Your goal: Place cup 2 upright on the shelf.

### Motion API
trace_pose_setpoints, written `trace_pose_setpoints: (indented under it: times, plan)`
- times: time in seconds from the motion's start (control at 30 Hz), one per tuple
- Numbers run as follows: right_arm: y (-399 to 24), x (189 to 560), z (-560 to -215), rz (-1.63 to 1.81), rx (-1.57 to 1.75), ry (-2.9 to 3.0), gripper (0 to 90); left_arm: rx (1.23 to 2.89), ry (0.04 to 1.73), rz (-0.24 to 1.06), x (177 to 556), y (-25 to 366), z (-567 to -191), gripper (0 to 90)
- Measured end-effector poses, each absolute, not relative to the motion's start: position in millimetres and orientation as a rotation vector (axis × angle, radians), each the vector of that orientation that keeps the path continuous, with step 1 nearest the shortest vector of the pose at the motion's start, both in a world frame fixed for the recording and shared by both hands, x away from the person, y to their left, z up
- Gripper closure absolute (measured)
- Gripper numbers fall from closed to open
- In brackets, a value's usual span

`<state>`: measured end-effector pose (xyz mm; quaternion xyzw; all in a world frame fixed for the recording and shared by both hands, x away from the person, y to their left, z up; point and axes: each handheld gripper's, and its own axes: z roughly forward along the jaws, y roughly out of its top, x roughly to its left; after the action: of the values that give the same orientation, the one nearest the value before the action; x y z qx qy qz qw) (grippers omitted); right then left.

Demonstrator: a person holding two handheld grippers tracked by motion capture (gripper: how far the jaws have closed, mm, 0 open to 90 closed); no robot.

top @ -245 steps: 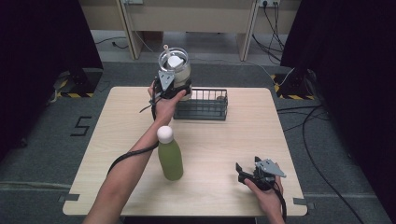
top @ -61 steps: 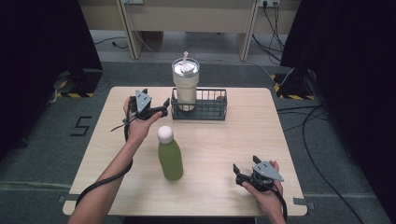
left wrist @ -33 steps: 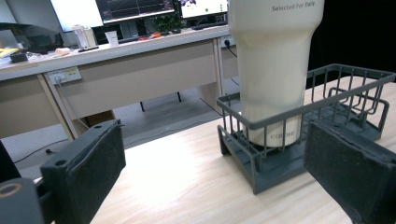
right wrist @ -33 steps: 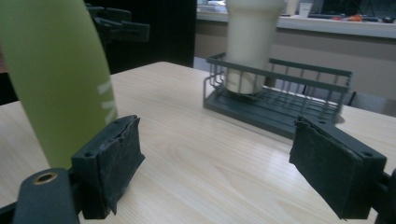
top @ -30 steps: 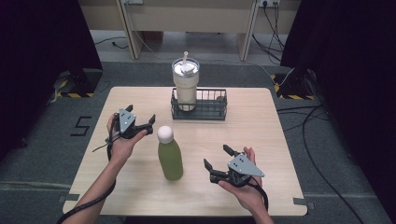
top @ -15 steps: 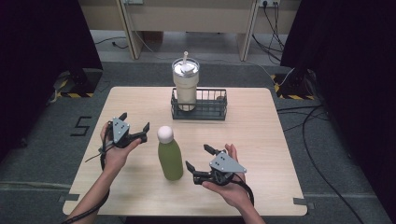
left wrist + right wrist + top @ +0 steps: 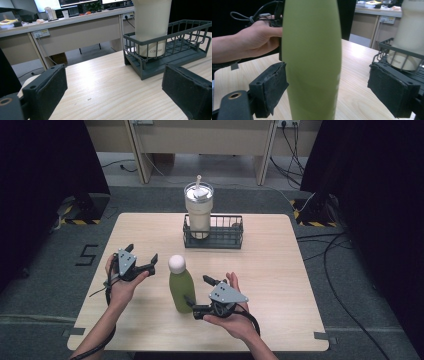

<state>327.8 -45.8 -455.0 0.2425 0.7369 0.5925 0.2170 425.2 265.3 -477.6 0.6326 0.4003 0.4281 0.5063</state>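
Observation:
A green bottle (image 7: 180, 288) with a white round cap stands upright at the table's middle front. My right gripper (image 7: 196, 293) is open just to its right, jaws pointing left at it; in the right gripper view the green bottle (image 7: 312, 57) stands between the two pads, close to the left one. My left gripper (image 7: 143, 257) is open to the bottle's left, held above the table with nothing in it. A cream tumbler (image 7: 198, 215) with a lid and straw stands in the left end of a dark wire basket (image 7: 226, 239) at the back.
The light wooden table (image 7: 280, 270) has bare room at the right and the front left. In the left gripper view the wire basket (image 7: 175, 50) with the tumbler (image 7: 151, 25) lies ahead, a desk and monitors behind. Cables run on the floor beside the table.
My right gripper has moved left up to the bottle, so its jaws now flank it. My left gripper came back from the basket, where it left the tumbler, toward the front left.

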Motion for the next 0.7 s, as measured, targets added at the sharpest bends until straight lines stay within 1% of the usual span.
trace_pose_setpoints:
  times: [0.07,0.2,0.33,0.7]
  plan:
    - [-43,328,-455,1.644,0.669,2.047,14.8,1.529,0.964,1.033,425,265,-478,5.2]
    - [-37,330,-456,1.641,0.67,2.047,9.9,1.534,0.96,1.033,426,264,-478,5.2]
    - [-31,331,-457,1.639,0.666,2.055,7.3,1.532,0.963,1.034,426,265,-479,5.4]
    - [-17,336,-459,1.65,0.665,2.07,8.4,1.535,0.966,1.032,426,265,-480,5.3]
